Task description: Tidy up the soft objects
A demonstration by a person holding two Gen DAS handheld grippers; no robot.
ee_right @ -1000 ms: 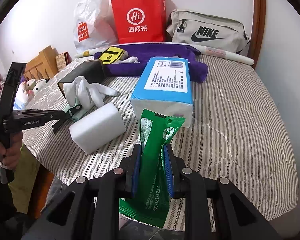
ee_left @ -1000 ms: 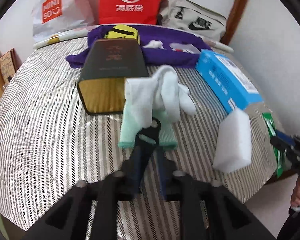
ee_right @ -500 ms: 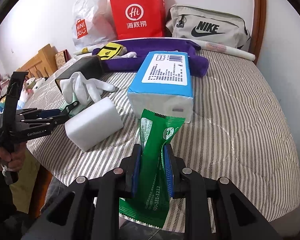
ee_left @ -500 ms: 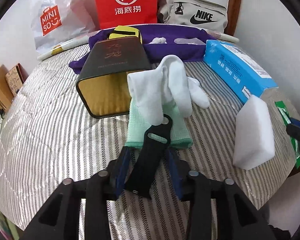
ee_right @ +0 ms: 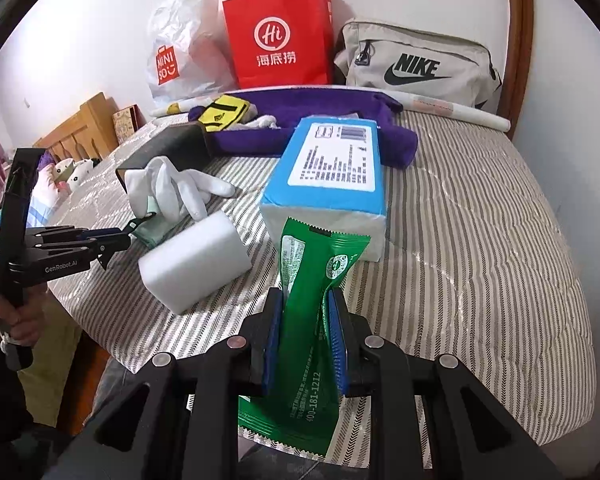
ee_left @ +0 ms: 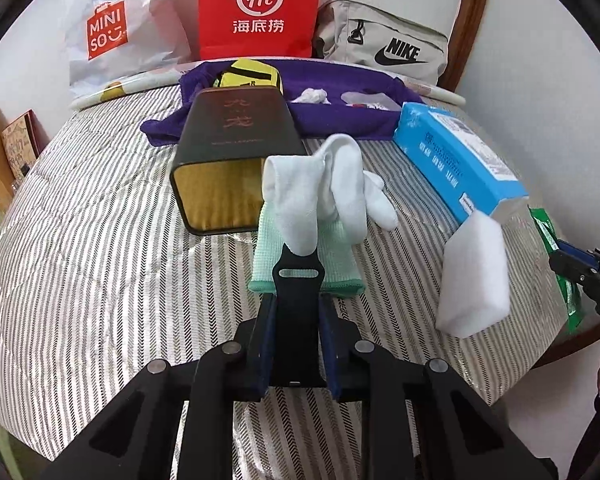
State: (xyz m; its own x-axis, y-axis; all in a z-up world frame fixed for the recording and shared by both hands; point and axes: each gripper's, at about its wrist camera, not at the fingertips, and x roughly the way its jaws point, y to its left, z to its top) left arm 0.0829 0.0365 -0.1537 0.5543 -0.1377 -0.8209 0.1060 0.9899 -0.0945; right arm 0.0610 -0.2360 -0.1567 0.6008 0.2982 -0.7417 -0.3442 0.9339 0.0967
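From my left wrist camera I see the left tool (ee_left: 294, 344) with a flat black strap piece (ee_left: 296, 320) between its blue pads, its slotted tip reaching the mint cuff of the white gloves (ee_left: 324, 196) lying on the striped bed (ee_left: 100, 240) against the dark box (ee_left: 228, 152); the jaws have just been closing on that strap. The right wrist camera gives me what the left cannot: the right tool (ee_right: 304, 336) clamped narrow on an upright green packet (ee_right: 320, 280), with the blue tissue pack (ee_right: 332, 176) just behind it and the white foam block (ee_right: 194, 260) to its left. It also shows the left tool from the side, held in a hand (ee_right: 16, 316) off the bed's edge. Compared with a second ago, the strap sits straighter and deeper between my left pads; the green packet looks unchanged.
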